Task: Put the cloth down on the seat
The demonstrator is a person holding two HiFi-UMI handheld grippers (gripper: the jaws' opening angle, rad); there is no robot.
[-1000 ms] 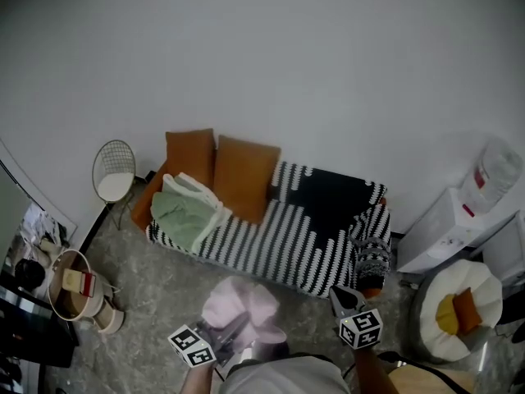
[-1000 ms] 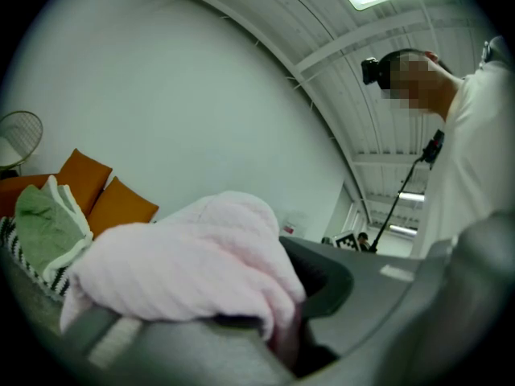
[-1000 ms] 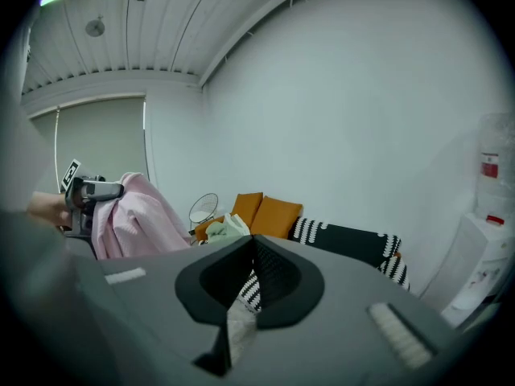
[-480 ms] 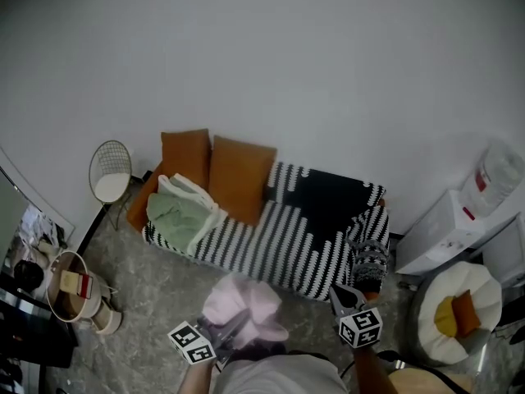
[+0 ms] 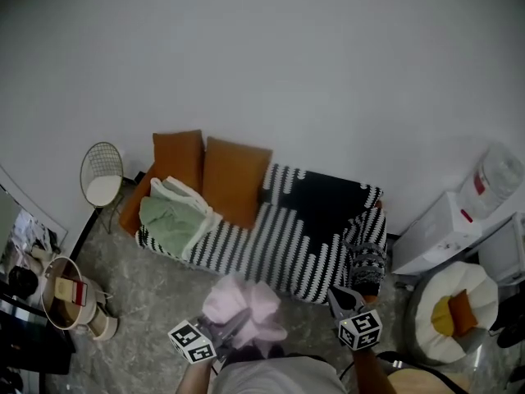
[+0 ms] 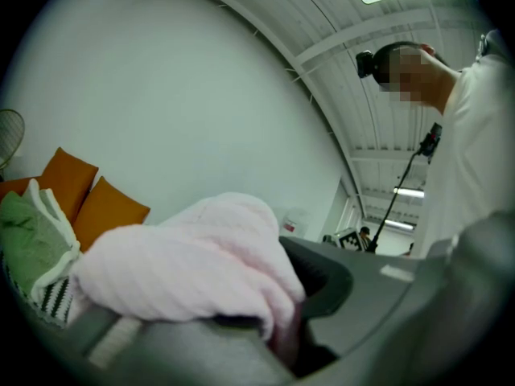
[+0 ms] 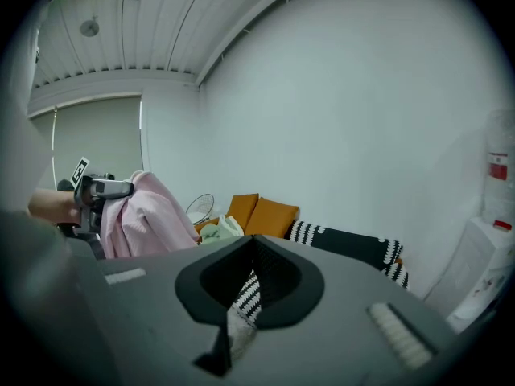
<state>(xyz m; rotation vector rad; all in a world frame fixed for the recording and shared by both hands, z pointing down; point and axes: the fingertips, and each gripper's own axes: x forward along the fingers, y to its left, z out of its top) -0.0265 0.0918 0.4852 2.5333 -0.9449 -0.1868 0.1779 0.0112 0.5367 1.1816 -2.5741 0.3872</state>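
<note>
Partly hidden: the pink cloth (image 5: 244, 309) bunches over the left gripper (image 5: 232, 327), so the left gripper view shows us fabric clamped in the closed jaws, but not their tips. We see the cloth held up over the grey floor (image 5: 156, 302), near of the sofa (image 5: 283, 253) and apart from its striped seat. The right gripper (image 5: 338, 299) has its jaws together with nothing in them, and it sits close to the sofa's right front corner. Our arms are cut off at the near edge. On the seat, a green bundle (image 5: 171, 217) fills the left end against two orange cushions (image 5: 232, 179), and a patterned piece (image 5: 367, 265) hangs at the right end. We cannot tell what it is. Between them the striped middle lies bare. A wire chair (image 5: 102, 178) and a basket (image 5: 67, 290) stand left, with a white pouf (image 5: 480, 290) and a white cabinet (image 5: 439, 235) to the right.
</note>
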